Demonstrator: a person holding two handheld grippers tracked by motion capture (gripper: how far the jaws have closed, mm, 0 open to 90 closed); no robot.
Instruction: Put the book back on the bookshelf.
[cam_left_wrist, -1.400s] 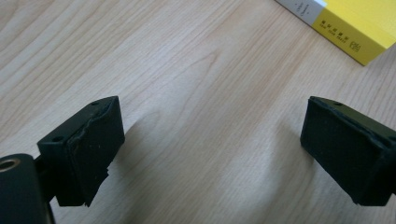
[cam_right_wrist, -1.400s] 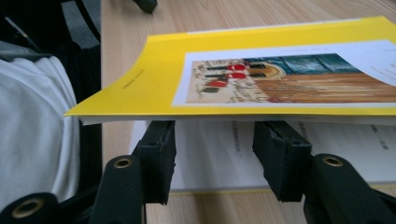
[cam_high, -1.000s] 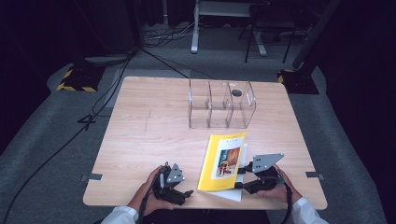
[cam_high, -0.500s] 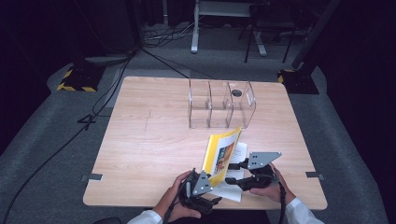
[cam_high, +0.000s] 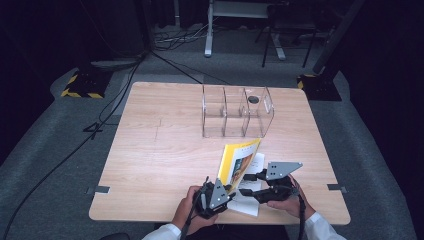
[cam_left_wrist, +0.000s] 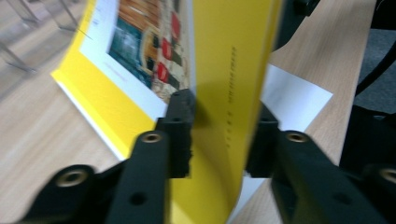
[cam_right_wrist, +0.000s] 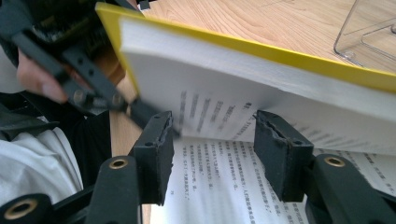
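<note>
Yellow book raised half-open, spine toward the person, left tool clamped on it

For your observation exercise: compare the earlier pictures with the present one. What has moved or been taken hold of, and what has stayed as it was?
The left hand-held gripper moved right to the yellow book; its jaws have just been closing on the book's spine side. The book, lying closed before, now stands lifted open, a white page flat on the table. The right hand-held gripper stayed by the pages, and the clear organizer is unmoved.

Yellow-covered book at the near edge of my bench, opened, cover and thick page block raised steeply, printed white pages lying flat underneath
</note>
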